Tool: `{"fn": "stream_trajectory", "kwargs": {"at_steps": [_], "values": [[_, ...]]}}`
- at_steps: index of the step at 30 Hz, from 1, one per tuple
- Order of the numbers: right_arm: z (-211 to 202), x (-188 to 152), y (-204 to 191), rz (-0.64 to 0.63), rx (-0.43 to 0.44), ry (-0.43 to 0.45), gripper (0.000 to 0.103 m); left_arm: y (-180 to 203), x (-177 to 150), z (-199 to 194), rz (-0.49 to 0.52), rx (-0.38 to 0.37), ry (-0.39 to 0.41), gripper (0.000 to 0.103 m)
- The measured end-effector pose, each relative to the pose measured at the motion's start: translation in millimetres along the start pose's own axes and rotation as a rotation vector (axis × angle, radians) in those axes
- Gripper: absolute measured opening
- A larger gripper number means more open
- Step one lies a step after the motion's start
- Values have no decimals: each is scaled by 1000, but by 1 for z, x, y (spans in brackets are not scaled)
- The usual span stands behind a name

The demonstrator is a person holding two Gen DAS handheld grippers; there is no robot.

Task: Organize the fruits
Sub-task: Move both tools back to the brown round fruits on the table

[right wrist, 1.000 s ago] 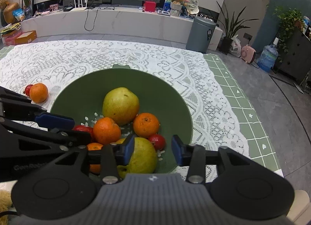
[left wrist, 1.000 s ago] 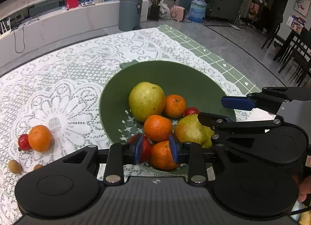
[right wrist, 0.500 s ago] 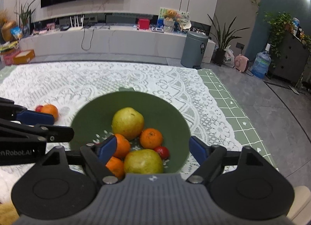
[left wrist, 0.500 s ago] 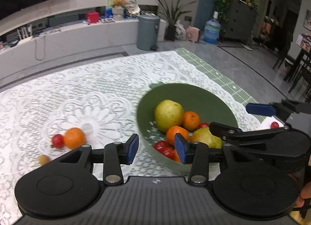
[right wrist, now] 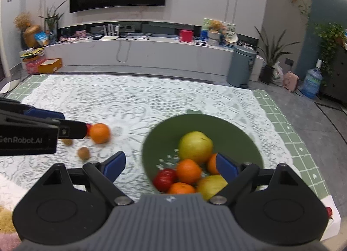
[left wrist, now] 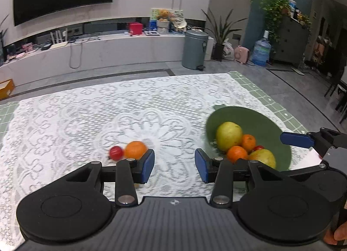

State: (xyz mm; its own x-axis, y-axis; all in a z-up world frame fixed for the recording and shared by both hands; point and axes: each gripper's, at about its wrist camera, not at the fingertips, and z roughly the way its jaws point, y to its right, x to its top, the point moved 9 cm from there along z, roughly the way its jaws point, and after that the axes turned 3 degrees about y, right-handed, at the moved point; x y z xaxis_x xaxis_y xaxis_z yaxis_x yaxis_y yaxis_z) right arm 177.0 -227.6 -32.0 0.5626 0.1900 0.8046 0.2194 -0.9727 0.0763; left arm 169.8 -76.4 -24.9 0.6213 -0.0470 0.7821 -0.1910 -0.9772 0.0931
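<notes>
A green bowl [left wrist: 258, 121] [right wrist: 219, 124] on the lace cloth holds a yellow-green pear [left wrist: 228, 135] [right wrist: 195, 147], a second pear, several oranges and red tomatoes. A loose orange [left wrist: 135, 149] [right wrist: 99, 133] and a red tomato [left wrist: 116, 152] lie on the cloth left of the bowl. My left gripper [left wrist: 174, 165] hangs open over bare cloth between them, holding nothing. My right gripper [right wrist: 171, 165] hovers above the bowl's near side. Its jaws are opening wide and the pads press on nothing. One of its fingers [left wrist: 297, 140] shows in the left wrist view.
Two small brown fruits [right wrist: 83, 153] lie on the cloth near the loose orange. A red fruit [right wrist: 329, 211] sits on white paper at the near right. A green checked mat [right wrist: 279, 112] edges the table. A grey bin [right wrist: 241, 65] stands on the floor beyond.
The left pads came off an orange in the bowl and opened. The right jaws spread wide. Both grippers drew back and up, and the left swung left over the cloth.
</notes>
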Motion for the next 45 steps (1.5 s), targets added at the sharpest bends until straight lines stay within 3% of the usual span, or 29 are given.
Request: {"fn": "stream_trajectory", "kwargs": {"at_steps": [15,27,31,37,45], "values": [[23,-3,-64,-56,85,-27,89,-69,-24,5,-87,71,-42,51],[57,-7,-90,-40,159,-51,87,-97,-40,34,-49,73,-73,51],[65,-7,-105,-94,175,-42,82,-106,-46,42,-78,53,-76,51],[79,-11,-122,-142,212,-78,65,-116,-53,48,-117,12,-71,51],[104,-16,-119,-59,244,-148,52,-123,-60,59,-174,-18,-97,48]]}}
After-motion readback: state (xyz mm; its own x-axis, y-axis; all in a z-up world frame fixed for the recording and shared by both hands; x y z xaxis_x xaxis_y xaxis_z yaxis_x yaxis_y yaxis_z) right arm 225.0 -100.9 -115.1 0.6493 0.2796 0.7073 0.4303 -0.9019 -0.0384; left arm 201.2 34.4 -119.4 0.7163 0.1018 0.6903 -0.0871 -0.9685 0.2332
